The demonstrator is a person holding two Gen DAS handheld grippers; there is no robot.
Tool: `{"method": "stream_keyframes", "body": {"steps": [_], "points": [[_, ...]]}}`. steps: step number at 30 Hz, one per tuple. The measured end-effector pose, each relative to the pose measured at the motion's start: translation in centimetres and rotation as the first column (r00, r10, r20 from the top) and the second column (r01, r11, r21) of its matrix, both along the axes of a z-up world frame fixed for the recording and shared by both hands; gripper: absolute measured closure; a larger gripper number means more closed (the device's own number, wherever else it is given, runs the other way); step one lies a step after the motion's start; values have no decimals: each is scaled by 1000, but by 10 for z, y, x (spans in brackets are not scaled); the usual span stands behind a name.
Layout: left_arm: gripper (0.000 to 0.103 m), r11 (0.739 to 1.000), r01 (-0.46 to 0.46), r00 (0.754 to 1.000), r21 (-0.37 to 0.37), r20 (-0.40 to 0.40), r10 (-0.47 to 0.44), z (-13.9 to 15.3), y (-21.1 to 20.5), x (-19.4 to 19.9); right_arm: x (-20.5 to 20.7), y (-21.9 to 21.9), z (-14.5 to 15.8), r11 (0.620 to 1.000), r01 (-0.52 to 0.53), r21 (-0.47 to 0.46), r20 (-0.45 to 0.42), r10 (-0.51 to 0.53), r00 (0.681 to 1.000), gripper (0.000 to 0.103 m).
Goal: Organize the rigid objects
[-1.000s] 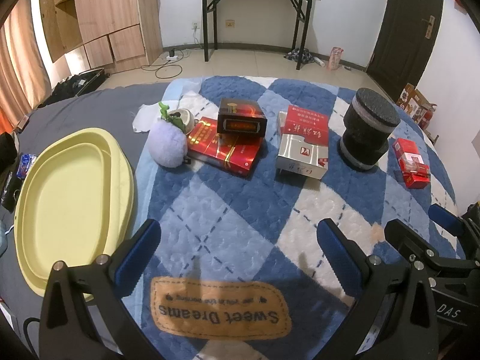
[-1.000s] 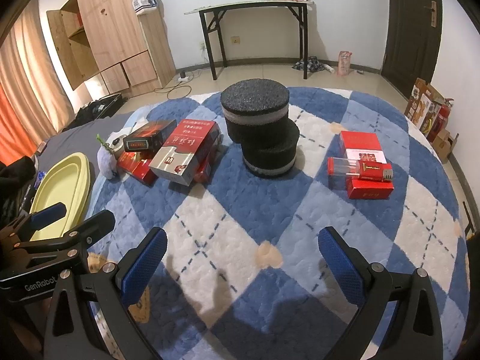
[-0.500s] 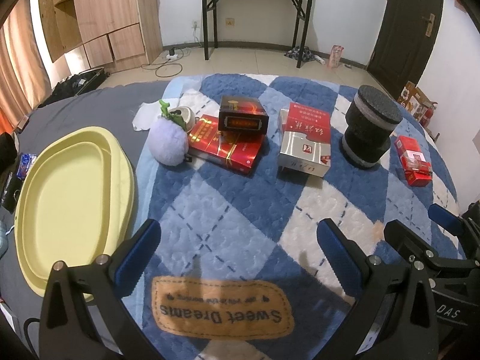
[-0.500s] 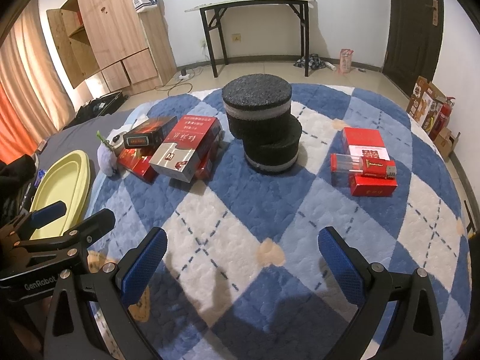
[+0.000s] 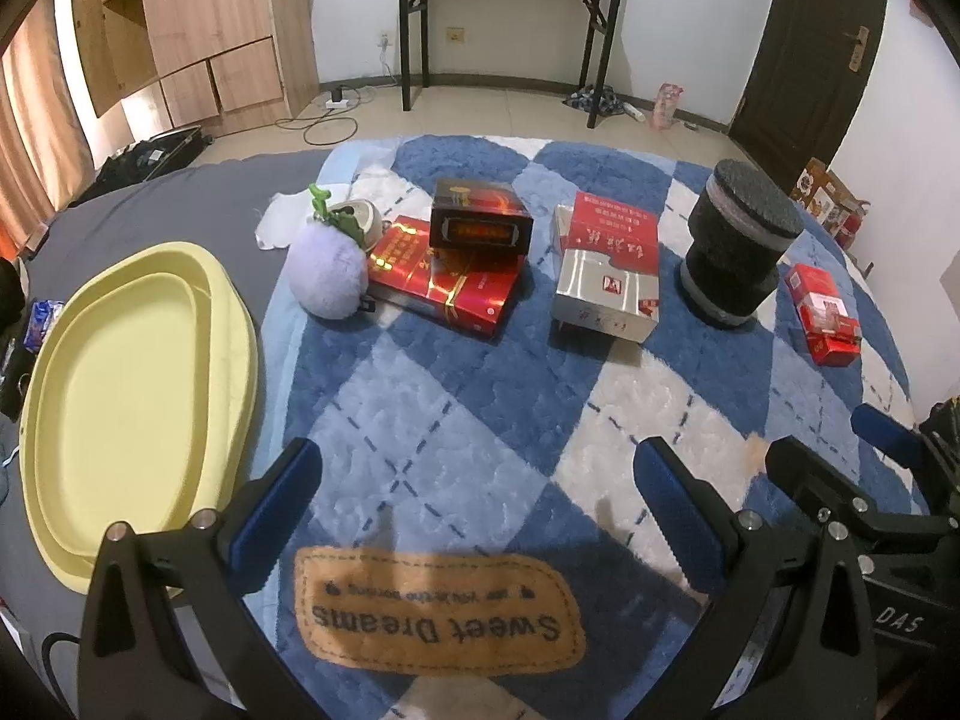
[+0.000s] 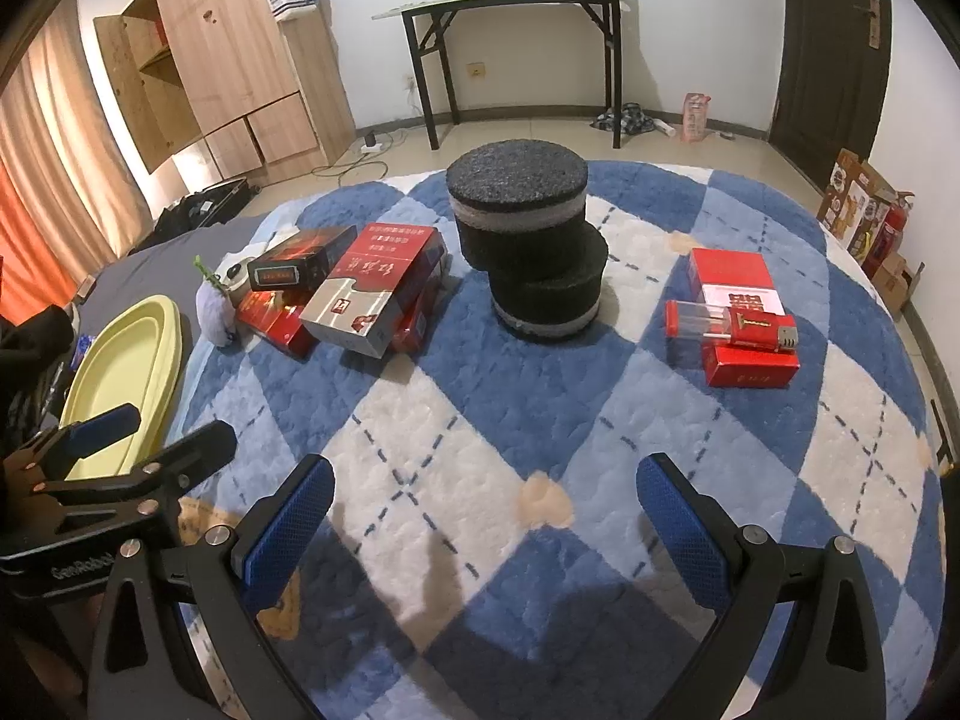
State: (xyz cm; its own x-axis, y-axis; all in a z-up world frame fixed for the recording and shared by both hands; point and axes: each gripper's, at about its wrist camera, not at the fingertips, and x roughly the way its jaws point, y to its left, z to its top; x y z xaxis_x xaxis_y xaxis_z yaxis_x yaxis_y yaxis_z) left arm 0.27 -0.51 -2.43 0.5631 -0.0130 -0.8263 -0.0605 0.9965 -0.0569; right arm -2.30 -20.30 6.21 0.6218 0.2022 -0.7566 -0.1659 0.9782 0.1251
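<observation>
The left gripper (image 5: 474,498) has its jaws spread wide, with nothing between the blue pads (image 5: 273,501). The right gripper (image 6: 483,510) is spread just as wide and is also empty. In the left wrist view the right gripper shows at 4 o'clock; in the right wrist view the left gripper shows at 8 o'clock. The two are near each other but apart.

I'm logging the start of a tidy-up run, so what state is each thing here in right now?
Left gripper: open, empty.
Right gripper: open, empty.
Yellow tray: empty.
Black box: resting on the flat red box.
Silver-red box: lying flat.
Foam cylinders: stacked, top one offset.
Lighter: lying on the small red box.
Plush: beside the flat red box.
</observation>
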Motion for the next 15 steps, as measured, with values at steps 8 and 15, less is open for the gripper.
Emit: {"method": "stream_keyframes", "body": {"steps": [8, 15], "points": [[0, 999, -15, 999, -31, -35, 14, -5, 4, 1, 1, -1, -2, 1000, 10, 0, -16, -10, 1000, 1], [0, 999, -29, 999, -31, -32, 28, -5, 12, 2, 2, -1, -2, 1000, 13, 0, -15, -13, 1000, 1]]}}
